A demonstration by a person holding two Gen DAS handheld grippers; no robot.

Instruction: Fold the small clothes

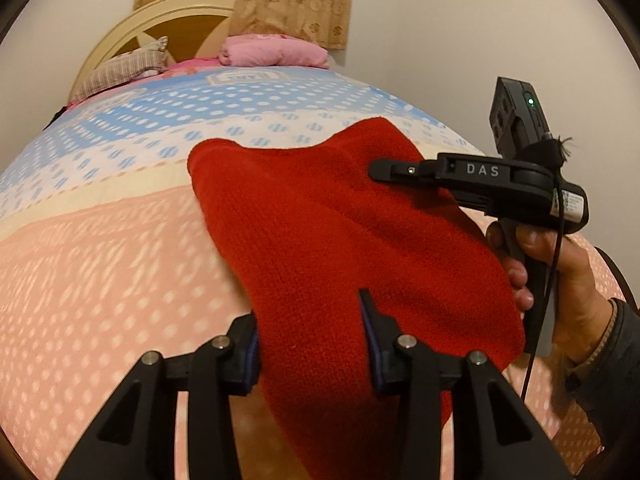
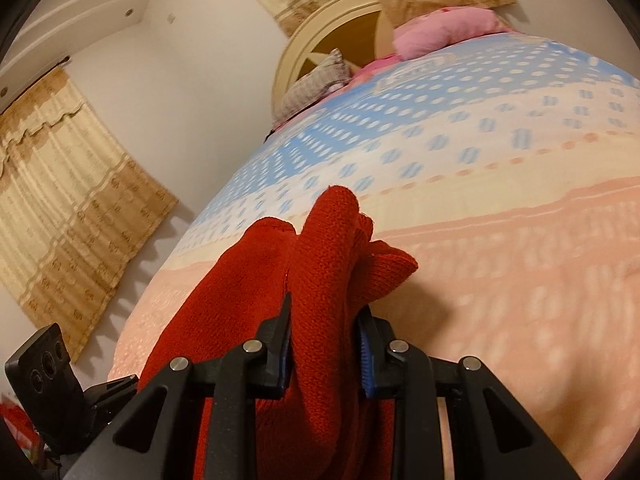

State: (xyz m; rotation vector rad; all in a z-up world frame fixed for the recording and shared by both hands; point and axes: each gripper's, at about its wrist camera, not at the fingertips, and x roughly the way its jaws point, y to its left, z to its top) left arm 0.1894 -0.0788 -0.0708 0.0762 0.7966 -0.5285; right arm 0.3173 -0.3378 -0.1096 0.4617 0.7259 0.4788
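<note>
Red garment is coarse knit (matt, fuzzy).

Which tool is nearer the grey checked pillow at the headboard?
Left, though only slightly by my estimate. The left tool and right tool both grip the red knit garment, far from the pillow.

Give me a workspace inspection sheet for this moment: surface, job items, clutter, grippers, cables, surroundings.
Surface: bed with a dotted pink, cream and blue cover.
Job's things: one red knit garment, lifted off the cover, bunched at the right side.
Clutter: checked pillow and pink bundle at the headboard.
Grippers: left gripper wide apart around the garment's lower edge, pinch not confirmed; right gripper shut on a fold of the garment.
Cables: black cable hanging from the right gripper past the hand.
Surroundings: cream headboard, beige curtains, white walls.
</note>
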